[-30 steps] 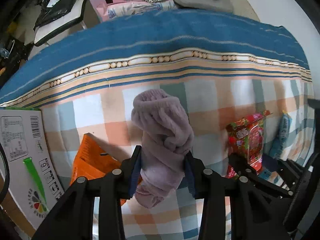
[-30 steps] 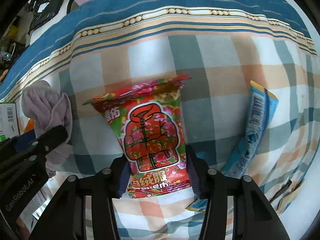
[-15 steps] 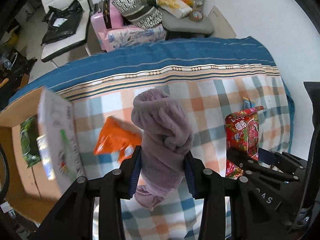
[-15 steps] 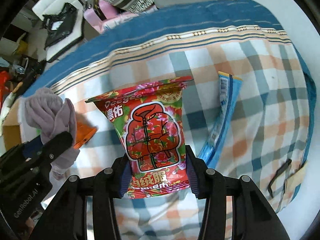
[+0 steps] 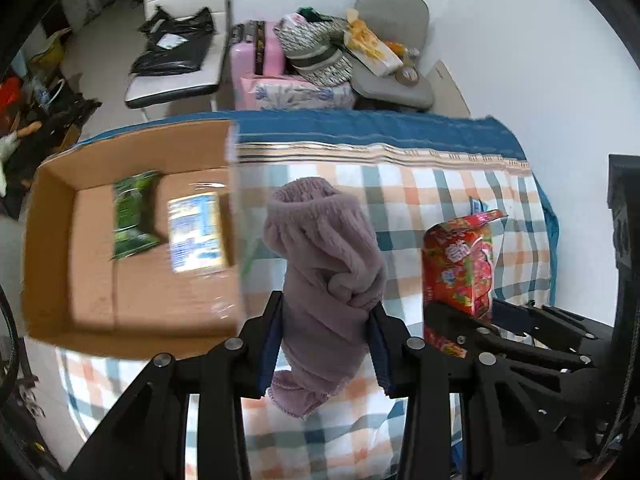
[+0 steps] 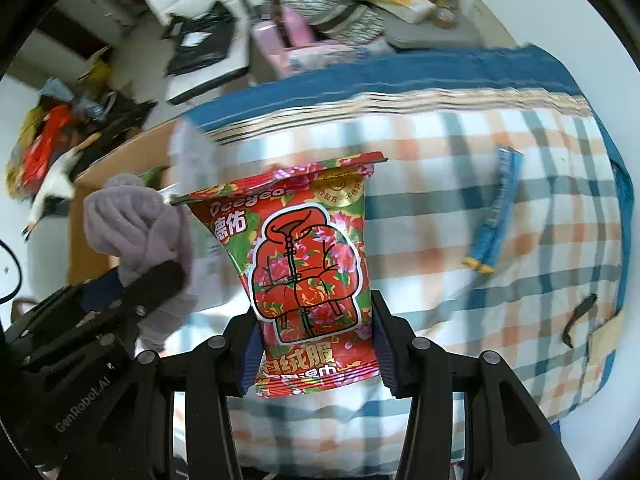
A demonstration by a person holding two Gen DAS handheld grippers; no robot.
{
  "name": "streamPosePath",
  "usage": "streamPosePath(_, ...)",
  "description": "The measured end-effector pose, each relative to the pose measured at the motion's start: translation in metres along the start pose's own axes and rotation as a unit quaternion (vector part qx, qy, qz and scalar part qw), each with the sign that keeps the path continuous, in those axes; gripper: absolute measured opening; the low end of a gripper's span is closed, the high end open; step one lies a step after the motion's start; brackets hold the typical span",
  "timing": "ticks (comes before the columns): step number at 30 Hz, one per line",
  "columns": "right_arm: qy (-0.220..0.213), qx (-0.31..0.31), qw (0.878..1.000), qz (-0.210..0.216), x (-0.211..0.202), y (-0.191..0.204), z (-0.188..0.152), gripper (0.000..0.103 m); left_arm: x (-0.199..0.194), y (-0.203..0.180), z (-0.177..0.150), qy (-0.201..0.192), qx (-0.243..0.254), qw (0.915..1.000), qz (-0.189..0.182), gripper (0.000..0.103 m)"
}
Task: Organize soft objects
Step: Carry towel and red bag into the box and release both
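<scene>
Left gripper (image 5: 326,340) pinches a fuzzy mauve sock (image 5: 324,264); right gripper (image 6: 316,344), at 3 o'clock, clamps a red floral packet (image 6: 308,268).

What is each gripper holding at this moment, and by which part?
The left gripper is shut on the purple fuzzy cloth, clamped around its lower middle. The right gripper is shut on the red snack bag, pinched across its lower end.
</scene>
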State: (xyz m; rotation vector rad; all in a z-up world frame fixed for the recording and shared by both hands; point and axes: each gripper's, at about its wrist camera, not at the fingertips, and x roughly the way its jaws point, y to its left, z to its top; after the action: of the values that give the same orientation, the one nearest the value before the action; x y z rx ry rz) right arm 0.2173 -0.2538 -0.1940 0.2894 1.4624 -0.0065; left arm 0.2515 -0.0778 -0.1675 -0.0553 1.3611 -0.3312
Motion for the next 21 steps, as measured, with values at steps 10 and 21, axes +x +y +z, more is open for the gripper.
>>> streamPosePath(10, 0.015, -0.058, 0.998, 0.034, 0.013, 0.138, -0.009, 0.050, -0.050, 0.124, -0.001, -0.020, -0.051, 0.9972, 0.050, 0.036)
streamPosePath(21, 0.073, -0.050, 0.996, 0.011, 0.096, 0.224, 0.007, 0.050, 0.008, 0.250, 0.007, 0.067, -0.095, 0.9901, 0.078, 0.036)
